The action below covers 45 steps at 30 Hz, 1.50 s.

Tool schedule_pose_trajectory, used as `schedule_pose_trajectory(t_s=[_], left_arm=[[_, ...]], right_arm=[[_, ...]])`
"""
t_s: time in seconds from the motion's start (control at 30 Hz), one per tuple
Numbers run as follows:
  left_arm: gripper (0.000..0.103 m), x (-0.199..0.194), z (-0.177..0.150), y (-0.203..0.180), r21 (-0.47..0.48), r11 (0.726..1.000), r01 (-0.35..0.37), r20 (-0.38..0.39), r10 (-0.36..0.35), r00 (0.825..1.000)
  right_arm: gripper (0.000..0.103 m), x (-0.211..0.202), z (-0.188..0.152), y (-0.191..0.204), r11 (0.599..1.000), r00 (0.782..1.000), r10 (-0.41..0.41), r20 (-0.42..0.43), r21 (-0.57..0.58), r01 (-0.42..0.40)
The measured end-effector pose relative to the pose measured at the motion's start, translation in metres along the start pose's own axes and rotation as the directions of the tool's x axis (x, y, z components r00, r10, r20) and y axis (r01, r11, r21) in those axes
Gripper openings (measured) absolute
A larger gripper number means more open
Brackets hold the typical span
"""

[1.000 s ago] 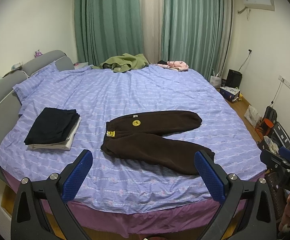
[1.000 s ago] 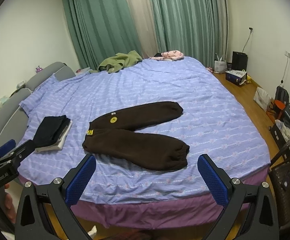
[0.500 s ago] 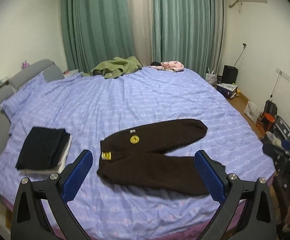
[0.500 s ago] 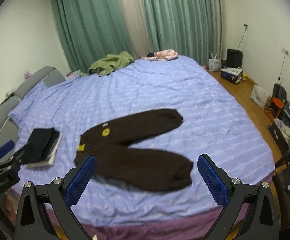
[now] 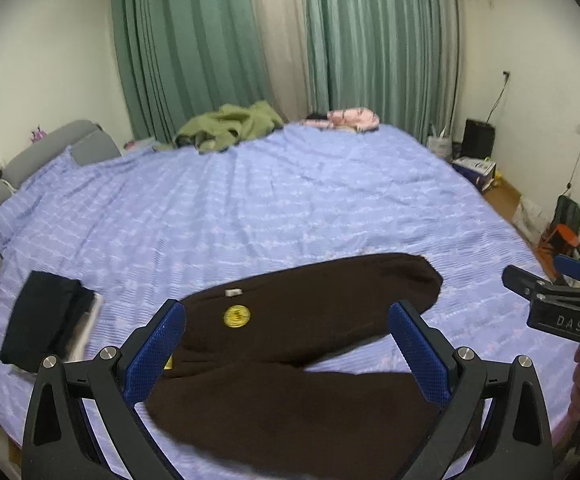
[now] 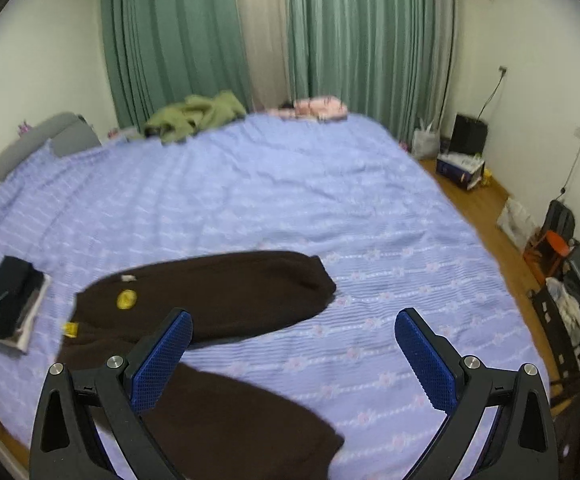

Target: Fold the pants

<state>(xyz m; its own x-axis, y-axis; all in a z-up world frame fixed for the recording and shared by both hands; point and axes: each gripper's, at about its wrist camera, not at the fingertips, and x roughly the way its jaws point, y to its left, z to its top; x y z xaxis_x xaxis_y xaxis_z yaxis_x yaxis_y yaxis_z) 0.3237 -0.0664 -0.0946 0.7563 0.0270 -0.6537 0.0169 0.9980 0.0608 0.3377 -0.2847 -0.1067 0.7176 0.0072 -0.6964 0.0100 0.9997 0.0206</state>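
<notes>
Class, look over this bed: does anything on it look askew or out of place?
The brown pants lie unfolded with legs splayed apart. A green garment sits crumpled at the far edge, unlike the neat folded stack on the left.

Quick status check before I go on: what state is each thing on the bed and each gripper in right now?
brown pants: unfolded, flat on the bed, legs spread apart
left gripper: open, empty, over the pants
right gripper: open, empty
dark clothes: folded, stacked
green garment: crumpled
pink garment: bunched at the far edge
curtains: closed
</notes>
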Motion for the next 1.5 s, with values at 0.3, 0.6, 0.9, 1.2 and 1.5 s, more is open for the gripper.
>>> schedule_pose_trajectory(t_s=[0.3, 0.6, 0.9, 1.2, 1.5], left_arm=[[0.103, 0.135, -0.005, -0.054, -0.018, 1.000, -0.008, -0.163, 0.005, 0.987], [0.103, 0.212, -0.013, -0.071, -0.009, 0.999, -0.049, -0.258, 0.045, 0.965], [0.103, 0.215, -0.021, -0.072, 0.002, 1.000, -0.031, -0.278, 0.031, 0.960], [0.103, 0.185, -0.028, -0.058, 0.027, 0.999, -0.035, -0.253, 0.040, 0.967], [0.103, 0.089, -0.070, -0.035, 0.048, 0.999, -0.016, -0.242, 0.028, 0.970]], right_arm=[[0.092, 0.188, 0.009, -0.058, 0.996, 0.980, 0.081, -0.184, 0.055, -0.072], [0.074, 0.286, 0.002, -0.079, 0.992, 0.949, 0.093, -0.303, 0.111, -0.062], [0.025, 0.309, 0.002, -0.069, 0.995, 0.933, 0.095, -0.348, 0.050, -0.082], [0.058, 0.281, 0.006, -0.051, 0.989, 0.955, -0.083, -0.284, -0.141, 0.044], [0.072, 0.123, -0.049, -0.086, 0.993, 0.971, 0.098, -0.216, 0.089, -0.080]])
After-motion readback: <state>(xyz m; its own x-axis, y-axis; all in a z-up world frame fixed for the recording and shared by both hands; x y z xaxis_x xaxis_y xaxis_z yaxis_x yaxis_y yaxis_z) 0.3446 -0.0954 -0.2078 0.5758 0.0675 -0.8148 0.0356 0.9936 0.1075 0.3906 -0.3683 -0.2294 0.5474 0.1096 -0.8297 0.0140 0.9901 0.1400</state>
